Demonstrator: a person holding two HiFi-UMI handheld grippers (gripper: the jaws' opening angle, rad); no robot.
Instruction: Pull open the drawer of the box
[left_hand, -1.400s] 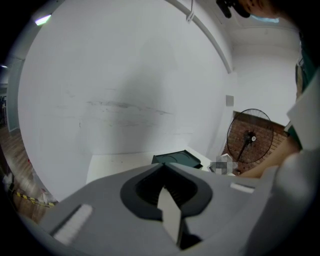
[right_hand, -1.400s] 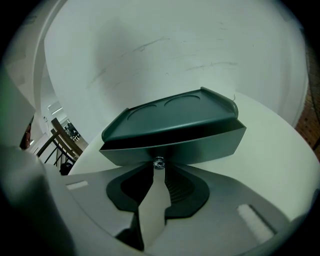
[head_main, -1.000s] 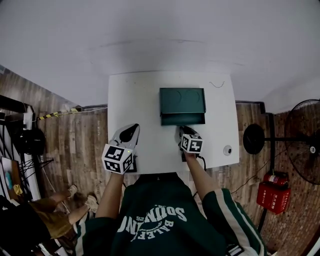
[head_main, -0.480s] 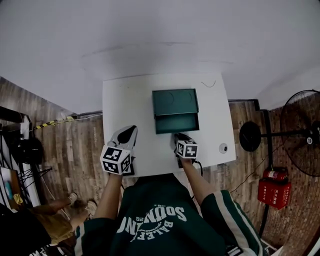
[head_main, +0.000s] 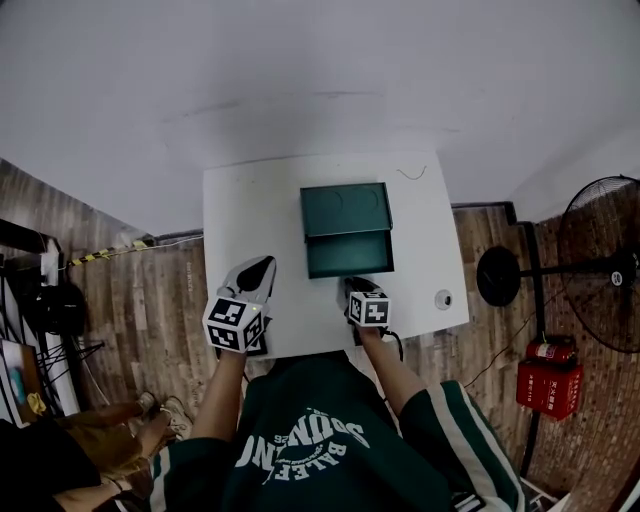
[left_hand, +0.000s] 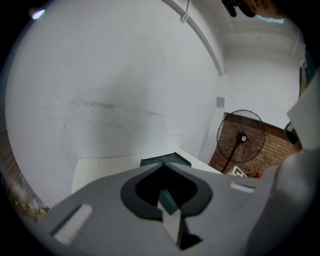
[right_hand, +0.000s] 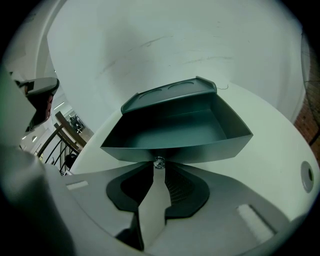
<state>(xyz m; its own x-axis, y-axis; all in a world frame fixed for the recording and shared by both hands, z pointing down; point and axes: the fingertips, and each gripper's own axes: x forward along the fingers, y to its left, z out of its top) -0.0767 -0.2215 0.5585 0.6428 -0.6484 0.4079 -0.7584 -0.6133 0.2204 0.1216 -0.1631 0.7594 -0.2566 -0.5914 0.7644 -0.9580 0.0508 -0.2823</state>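
Note:
A dark green box (head_main: 345, 207) stands on the white table (head_main: 240, 200). Its drawer (head_main: 348, 254) is slid out toward me, and in the right gripper view it shows as an empty tray (right_hand: 175, 132). My right gripper (head_main: 353, 284) is at the drawer's front, shut on the small metal knob (right_hand: 159, 162) in the middle of the front panel. My left gripper (head_main: 258, 267) rests on the table left of the drawer, jaws shut, with nothing in them. In the left gripper view the box (left_hand: 165, 161) peeks over the shut jaws (left_hand: 163, 169).
A small round fitting (head_main: 442, 298) is set in the table near its right front corner. Beside the table on the wooden floor stand a pedestal fan (head_main: 600, 270) and a red fire extinguisher (head_main: 545, 385). A white wall rises behind the table.
The drawer has slid further out of the box as my right gripper moved toward me with the knob. The left gripper has stayed where it was.

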